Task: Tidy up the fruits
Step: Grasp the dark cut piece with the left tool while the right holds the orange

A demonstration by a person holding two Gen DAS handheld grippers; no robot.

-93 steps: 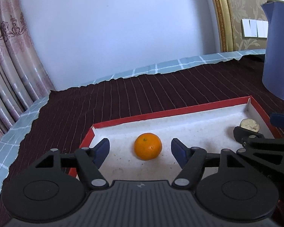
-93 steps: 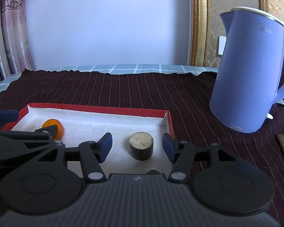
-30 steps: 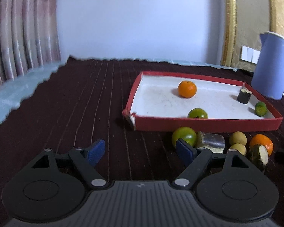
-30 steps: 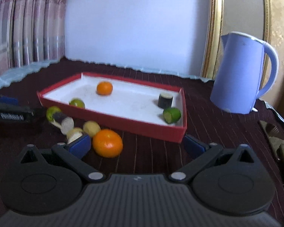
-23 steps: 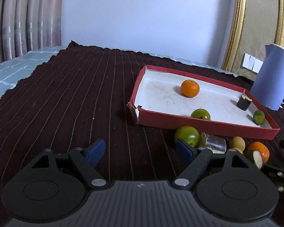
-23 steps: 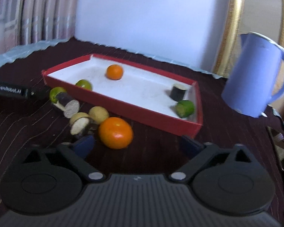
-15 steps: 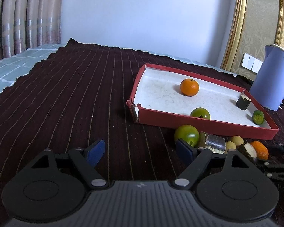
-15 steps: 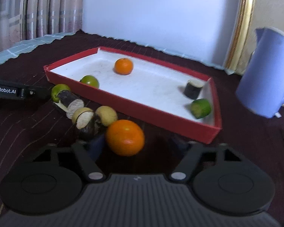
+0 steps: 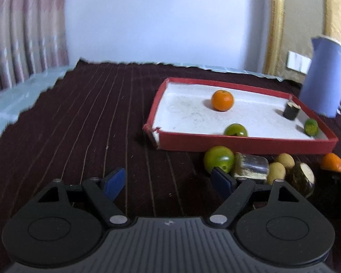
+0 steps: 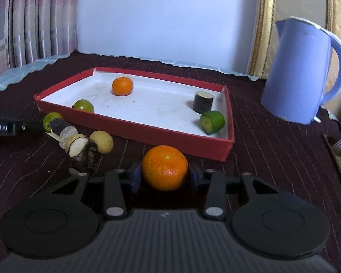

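A red tray (image 10: 134,134) with a white floor holds an orange (image 10: 122,86), a green fruit (image 10: 84,105), a dark cylinder piece (image 10: 202,101) and a cut green piece (image 10: 212,122). My right gripper (image 10: 164,175) is shut on a second orange (image 10: 164,168) on the cloth in front of the tray. Loose pieces lie left of it: a green fruit (image 10: 53,120), dark cut pieces (image 10: 79,149) and a yellow fruit (image 10: 102,144). My left gripper (image 9: 168,179) is open and empty, its right pad beside the green fruit (image 9: 218,159). The tray also shows in the left wrist view (image 9: 238,140).
A blue kettle (image 10: 300,72) stands right of the tray, also in the left wrist view (image 9: 325,75). A dark striped cloth (image 9: 79,122) covers the table. Curtains (image 10: 31,20) hang at the left. Dark flat items (image 10: 336,147) lie at the far right edge.
My right gripper has moved forward and closed its pads onto the loose orange in front of the tray. My left gripper has shifted slightly and stays open.
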